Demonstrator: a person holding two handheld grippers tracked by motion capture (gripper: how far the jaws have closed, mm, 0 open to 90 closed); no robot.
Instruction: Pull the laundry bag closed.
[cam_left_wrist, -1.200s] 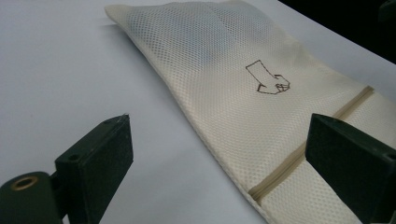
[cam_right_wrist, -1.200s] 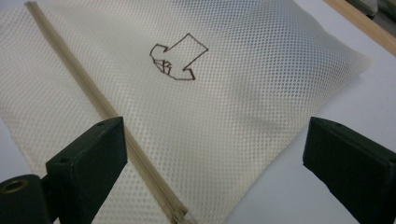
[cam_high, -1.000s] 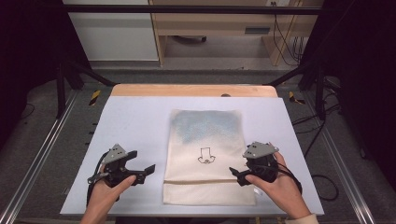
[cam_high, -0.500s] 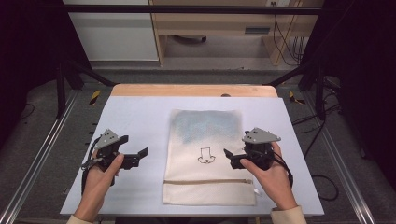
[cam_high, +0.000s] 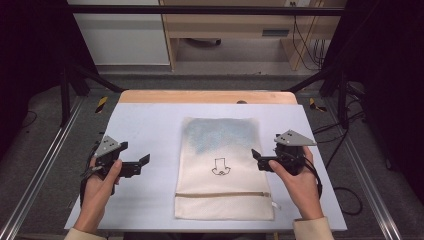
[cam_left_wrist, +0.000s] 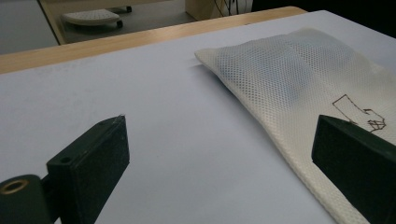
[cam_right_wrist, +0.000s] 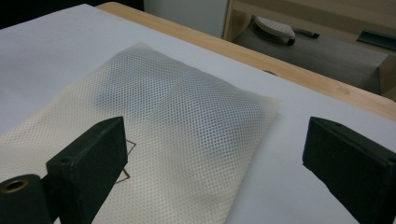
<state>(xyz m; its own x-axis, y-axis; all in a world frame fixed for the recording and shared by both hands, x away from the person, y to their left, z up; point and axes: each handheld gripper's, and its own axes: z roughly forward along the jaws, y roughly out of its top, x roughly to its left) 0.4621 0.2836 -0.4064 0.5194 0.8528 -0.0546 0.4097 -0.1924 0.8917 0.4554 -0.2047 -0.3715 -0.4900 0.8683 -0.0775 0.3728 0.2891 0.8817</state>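
Covering most of the frame, the pale worktop (cam_high: 150, 125) carries a cream mesh bag (cam_high: 222, 165) lying flat at its middle, zipper end toward the near edge and a small dark drawing on its face. Beside the bag's right edge, the right hand-held gripper (cam_high: 256, 156) gapes wide, holding nothing. Toward the left edge, the left hand-held gripper (cam_high: 144, 161) is likewise spread open and empty, apart from the bag.

Cream mesh bag (cam_high: 224, 165), bluish patch; black drawing (cam_high: 220, 167).
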